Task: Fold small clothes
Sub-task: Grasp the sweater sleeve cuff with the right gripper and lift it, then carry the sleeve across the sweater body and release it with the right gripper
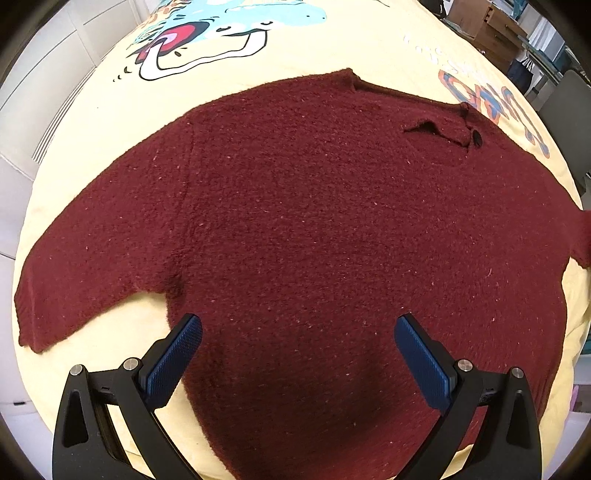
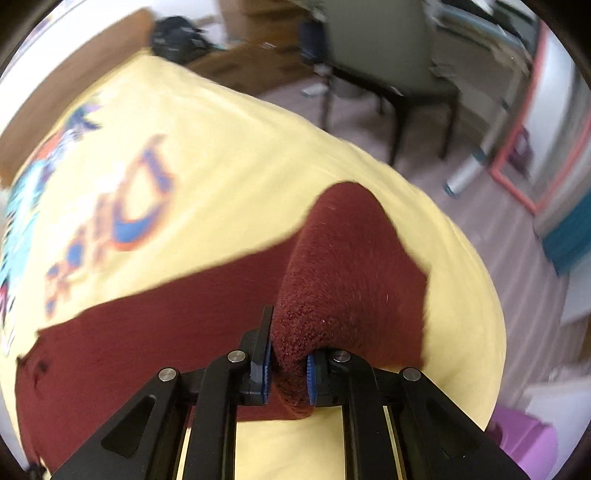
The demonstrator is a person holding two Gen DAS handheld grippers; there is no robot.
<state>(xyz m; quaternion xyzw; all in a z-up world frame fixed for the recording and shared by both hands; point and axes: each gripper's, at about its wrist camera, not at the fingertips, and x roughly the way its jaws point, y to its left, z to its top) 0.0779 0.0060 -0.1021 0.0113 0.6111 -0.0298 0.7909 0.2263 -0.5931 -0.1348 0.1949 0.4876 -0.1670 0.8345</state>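
A dark red knitted sweater (image 1: 314, 221) lies spread flat on a yellow printed sheet (image 1: 332, 48), neck to the upper right, one sleeve stretched to the left. My left gripper (image 1: 297, 350) is open and hovers over the sweater's lower body, holding nothing. In the right wrist view my right gripper (image 2: 288, 365) is shut on the sweater's right sleeve (image 2: 351, 280), which is bunched and lifted off the sheet (image 2: 221, 166). The sleeve's cuff end points away from me.
A dark chair (image 2: 391, 74) stands on the floor past the sheet's far edge. A dark bag (image 2: 177, 37) and wooden furniture (image 1: 491, 29) lie beyond. A purple item (image 2: 524, 443) sits at the lower right. White cabinets (image 1: 48, 74) are at the left.
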